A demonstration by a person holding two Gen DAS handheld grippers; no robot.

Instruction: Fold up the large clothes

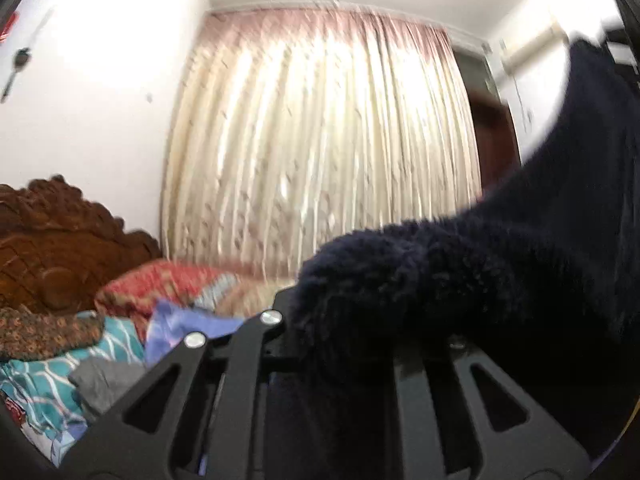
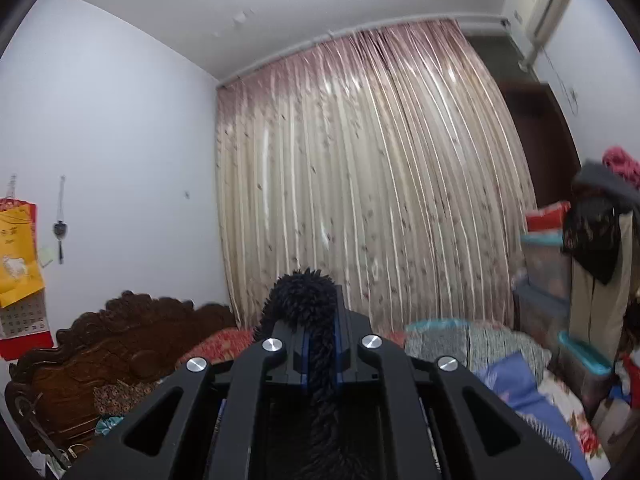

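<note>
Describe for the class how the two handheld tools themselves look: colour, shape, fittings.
Both the left tool and the right tool are matte black, built from flat angular plates with elongated cut-out slots and round silver bolt heads. The right tool shows thin blue strips along its inner finger faces. No cables, markings or sleeves are visible.

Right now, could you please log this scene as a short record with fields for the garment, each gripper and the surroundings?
garment: dark navy fleece garment, held up in the air
left gripper: shut on the fleece, which hides the fingertips
right gripper: shut on a bunched fleece edge
backdrop: closed cream curtain
below: carved wooden headboard, bed with mixed bedding
upper right: wall air conditioner
</note>
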